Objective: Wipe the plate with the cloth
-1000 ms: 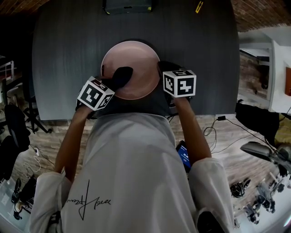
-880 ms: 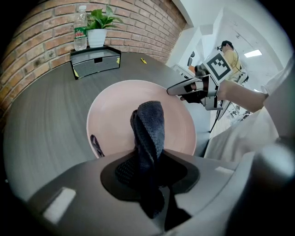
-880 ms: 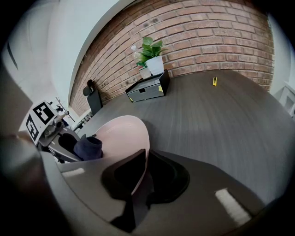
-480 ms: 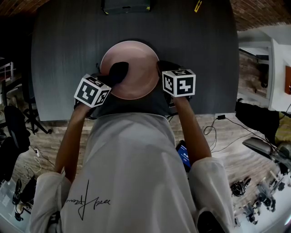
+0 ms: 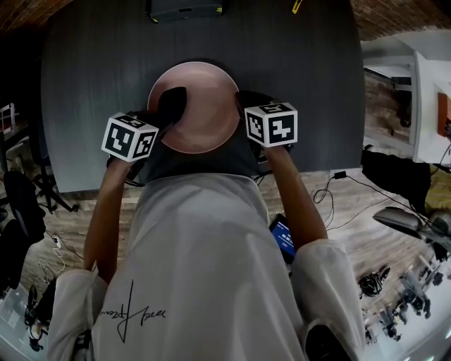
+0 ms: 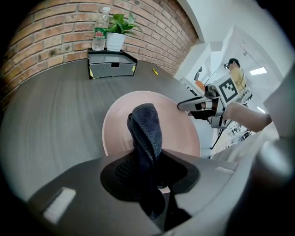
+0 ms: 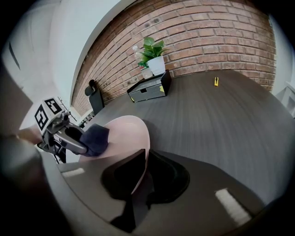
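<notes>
A pink plate [image 5: 201, 106] lies on the dark grey table [image 5: 296, 77] near its front edge. My left gripper [image 5: 163, 109] is shut on a dark blue cloth [image 5: 172, 103], which rests on the plate's left part. From the left gripper view the cloth [image 6: 145, 133] stands up from the jaws over the plate [image 6: 177, 126]. My right gripper [image 5: 243, 102] is shut on the plate's right rim. In the right gripper view the rim [image 7: 140, 154] runs between the jaws, and the cloth [image 7: 94, 138] shows at the left.
A black box [image 5: 184, 8] stands at the table's far edge, with a potted plant [image 7: 154, 57] and a bottle [image 6: 99, 32] on it. A small yellow item [image 5: 297, 6] lies far right. Cables [image 5: 352, 190] trail on the floor at the right.
My left gripper has carried the cloth leftward and a little farther across the plate's left side. The right gripper has kept its hold on the rim.
</notes>
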Available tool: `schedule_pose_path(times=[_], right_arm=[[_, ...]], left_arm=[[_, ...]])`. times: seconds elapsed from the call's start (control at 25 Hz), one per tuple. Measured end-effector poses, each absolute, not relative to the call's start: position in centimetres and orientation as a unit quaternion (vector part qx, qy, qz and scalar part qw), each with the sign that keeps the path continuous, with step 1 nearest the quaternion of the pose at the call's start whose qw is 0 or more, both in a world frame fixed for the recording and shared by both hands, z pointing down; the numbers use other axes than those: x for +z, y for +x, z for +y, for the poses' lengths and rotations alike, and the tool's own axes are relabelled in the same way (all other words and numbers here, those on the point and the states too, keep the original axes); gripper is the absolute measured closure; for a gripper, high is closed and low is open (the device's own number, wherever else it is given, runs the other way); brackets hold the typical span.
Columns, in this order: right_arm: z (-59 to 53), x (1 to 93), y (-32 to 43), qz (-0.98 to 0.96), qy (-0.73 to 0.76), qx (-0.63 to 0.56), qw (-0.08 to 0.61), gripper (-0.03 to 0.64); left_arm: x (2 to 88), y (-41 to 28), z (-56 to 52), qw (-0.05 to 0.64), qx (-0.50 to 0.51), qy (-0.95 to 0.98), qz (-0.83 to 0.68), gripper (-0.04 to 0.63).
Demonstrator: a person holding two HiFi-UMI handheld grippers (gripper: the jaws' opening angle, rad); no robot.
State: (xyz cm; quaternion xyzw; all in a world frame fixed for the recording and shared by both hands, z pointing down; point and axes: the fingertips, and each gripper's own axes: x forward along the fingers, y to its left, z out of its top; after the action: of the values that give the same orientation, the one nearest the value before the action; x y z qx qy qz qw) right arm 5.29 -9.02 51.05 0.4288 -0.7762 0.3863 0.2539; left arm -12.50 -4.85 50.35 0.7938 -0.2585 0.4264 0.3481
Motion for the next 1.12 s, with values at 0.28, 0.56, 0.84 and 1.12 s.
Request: schedule_pose_path(times=[0.28,0.56,0.84,1.12], right_arm=[[-8.5,51.0,6.0,-0.779,0.423,0.384,0.259,0.583],[-8.1,49.9,6.8,-0.779,0.433,0.376,0.253,0.586],[-8.1,47.4,7.1,-0.791,0.437,0.353,0.242,0.591],[-7.3,45.3,6.0,-0.813,0.416,0.332,0.236,0.591]], left_arm=[[49.2,-12.6,-5.8,0.362,0.384,0.802,-0.282,0.468],[46.9,-11.8,-7.0,0.361,0.297,0.830,-0.304,0.466],[45.4,-11.6,-6.8,0.351,0.275,0.834,-0.326,0.466],[43.6,-10.0,-5.6,0.340,0.245,0.845,-0.332,0.466]])
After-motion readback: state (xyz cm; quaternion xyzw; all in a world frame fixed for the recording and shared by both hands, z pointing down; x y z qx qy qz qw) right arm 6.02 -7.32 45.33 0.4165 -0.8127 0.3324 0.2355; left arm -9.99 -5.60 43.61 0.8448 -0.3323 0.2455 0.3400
